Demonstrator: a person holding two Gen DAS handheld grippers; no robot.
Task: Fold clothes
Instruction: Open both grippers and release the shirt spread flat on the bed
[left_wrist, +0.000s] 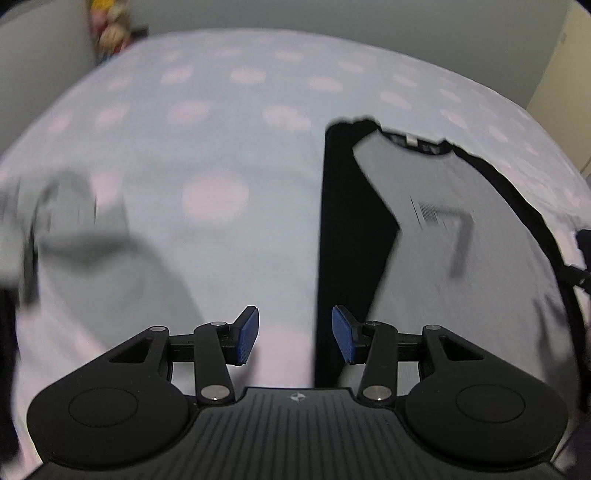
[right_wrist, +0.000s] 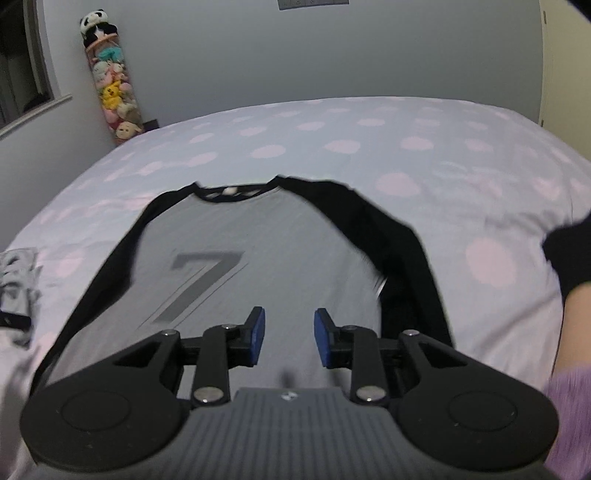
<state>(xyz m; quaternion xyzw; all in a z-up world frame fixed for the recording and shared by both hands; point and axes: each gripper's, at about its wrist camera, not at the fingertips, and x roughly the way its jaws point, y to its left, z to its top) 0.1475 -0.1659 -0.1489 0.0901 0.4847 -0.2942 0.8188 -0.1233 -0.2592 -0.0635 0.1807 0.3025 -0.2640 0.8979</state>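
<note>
Item: grey shirt (right_wrist: 258, 266), flat on bed (right_wrist: 406, 147), collar at 12 o'clock. Left gripper (left_wrist: 295, 334) and right gripper (right_wrist: 289, 338): jaws parted, empty. Step: likely sleeve folding; next, pinch the right sleeve (right_wrist: 402, 258).

The bed (right_wrist: 424, 155) is viewed forward and downward from both wrists; the grey shirt (right_wrist: 266, 240) is centred close below the right, seen off to the right from the left (left_wrist: 461, 229).

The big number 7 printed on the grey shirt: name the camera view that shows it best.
The right wrist view: the dark grey number 7 on the grey black-sleeved shirt faces the camera whole and upright. The left wrist view shows it skewed and blurred.
</note>
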